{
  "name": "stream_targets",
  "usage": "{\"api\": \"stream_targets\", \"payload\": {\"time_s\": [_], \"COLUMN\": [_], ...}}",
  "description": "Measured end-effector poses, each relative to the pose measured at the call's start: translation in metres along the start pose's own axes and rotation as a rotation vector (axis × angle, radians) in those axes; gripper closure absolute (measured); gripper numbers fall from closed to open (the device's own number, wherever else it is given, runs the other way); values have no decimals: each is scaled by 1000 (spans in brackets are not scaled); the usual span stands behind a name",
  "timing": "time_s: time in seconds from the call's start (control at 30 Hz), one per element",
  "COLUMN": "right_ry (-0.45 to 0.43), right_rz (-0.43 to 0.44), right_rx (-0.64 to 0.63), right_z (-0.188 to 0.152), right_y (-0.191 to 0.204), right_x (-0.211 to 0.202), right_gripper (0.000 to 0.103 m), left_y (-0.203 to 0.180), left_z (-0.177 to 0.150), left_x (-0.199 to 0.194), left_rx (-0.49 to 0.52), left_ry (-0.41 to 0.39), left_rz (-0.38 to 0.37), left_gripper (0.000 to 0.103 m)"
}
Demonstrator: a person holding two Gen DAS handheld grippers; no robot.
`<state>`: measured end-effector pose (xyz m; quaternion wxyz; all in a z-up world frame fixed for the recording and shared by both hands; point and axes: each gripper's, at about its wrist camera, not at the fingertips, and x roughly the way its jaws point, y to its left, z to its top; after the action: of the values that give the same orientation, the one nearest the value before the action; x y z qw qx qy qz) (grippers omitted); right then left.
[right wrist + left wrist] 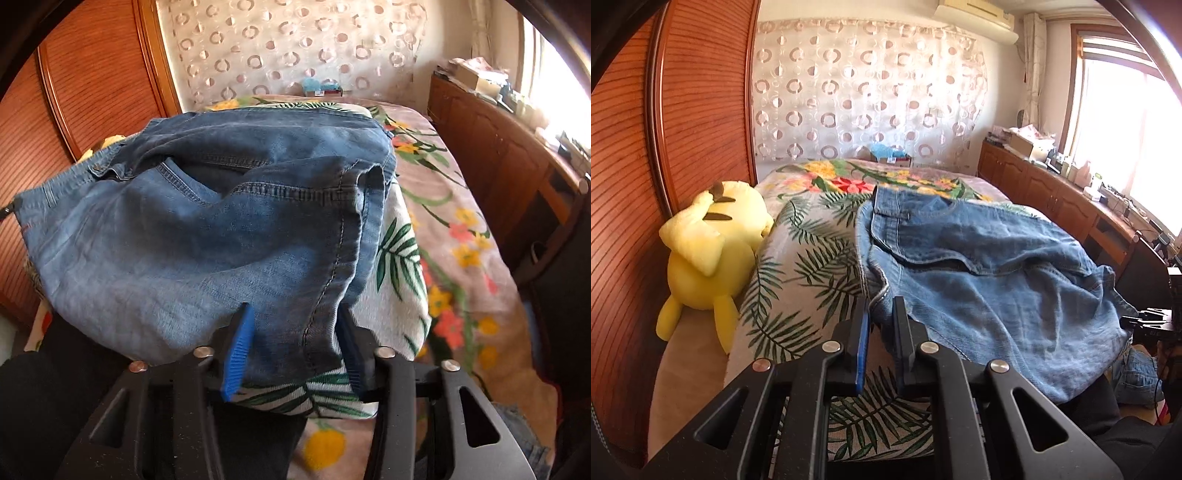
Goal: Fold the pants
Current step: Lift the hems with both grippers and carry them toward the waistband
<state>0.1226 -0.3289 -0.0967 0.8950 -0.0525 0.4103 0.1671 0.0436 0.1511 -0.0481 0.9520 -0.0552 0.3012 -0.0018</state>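
Observation:
Blue denim pants (979,266) lie crumpled on the leaf-print bed cover (812,251), waistband toward the far end, one side hanging over the near edge. My left gripper (882,304) is at the pants' near left edge, jaws almost together with a strip of denim pinched between them. In the right wrist view the pants (184,229) fill the middle. My right gripper (293,314) straddles the side seam at the bed's near edge. A thick fold of denim fills the gap and touches both blue pads (238,347).
A yellow plush toy (713,240) leans against the wooden wardrobe (628,166) on the left. A low wooden cabinet (498,147) with clutter runs along the right under the window. Another piece of denim (1134,373) lies low at the right. A person's dark clothing (55,387) is at the bed's near edge.

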Motion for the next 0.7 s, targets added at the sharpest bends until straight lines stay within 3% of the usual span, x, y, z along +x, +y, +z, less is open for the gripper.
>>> {"api": "stream_targets", "payload": {"time_s": [0.03,0.07,0.7], "right_ry": [-7,-16,-305], "right_rz": [3,13,-107], "right_rx": [-4,-4,-67], "right_z": [5,9,25], "right_y": [-1,-4,-4], "right_x": [-4,-7,-105], "right_gripper": [85,90,94], "left_y": [0,1,-6], "left_z": [1,3,30], "left_x": [-3,-8,-90], "left_rx": [-2,-9,-31], "left_ry": [-5,-18,-221], "left_rz": [-2,-4,-78], "left_gripper": [91,91,92]}}
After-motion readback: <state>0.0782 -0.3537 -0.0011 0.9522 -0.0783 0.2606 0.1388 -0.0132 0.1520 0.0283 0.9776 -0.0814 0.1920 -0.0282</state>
